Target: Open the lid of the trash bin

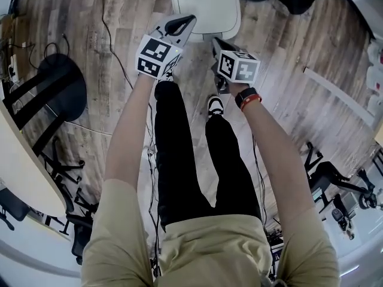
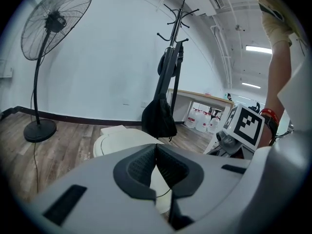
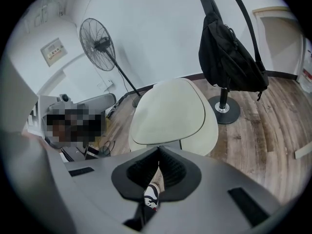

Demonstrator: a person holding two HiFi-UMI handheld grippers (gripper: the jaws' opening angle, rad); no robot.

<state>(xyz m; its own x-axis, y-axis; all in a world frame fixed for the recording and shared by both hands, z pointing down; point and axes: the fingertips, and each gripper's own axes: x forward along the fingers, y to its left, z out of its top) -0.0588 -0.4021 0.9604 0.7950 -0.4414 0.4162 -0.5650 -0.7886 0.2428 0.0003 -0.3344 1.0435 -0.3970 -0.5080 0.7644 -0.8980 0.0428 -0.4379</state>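
The white trash bin (image 1: 206,5) stands on the wooden floor just ahead of my feet, its rounded lid (image 3: 170,111) lying flat and closed. My left gripper (image 1: 182,23) hovers at the bin's near left edge, jaws pressed together with nothing between them. In the left gripper view (image 2: 156,147) the pale lid (image 2: 122,140) shows low behind the jaw tips. My right gripper (image 1: 216,42) hangs a little short of the bin's near right side, also shut and empty. Its tips (image 3: 159,152) sit just below the lid's front edge in the right gripper view.
A coat stand with a black bag (image 3: 229,52) rises right behind the bin, its round base (image 3: 223,108) on the floor. A floor fan (image 2: 48,23) stands to the left. A black stool (image 1: 57,88) and a floor cable (image 1: 114,46) lie at my left.
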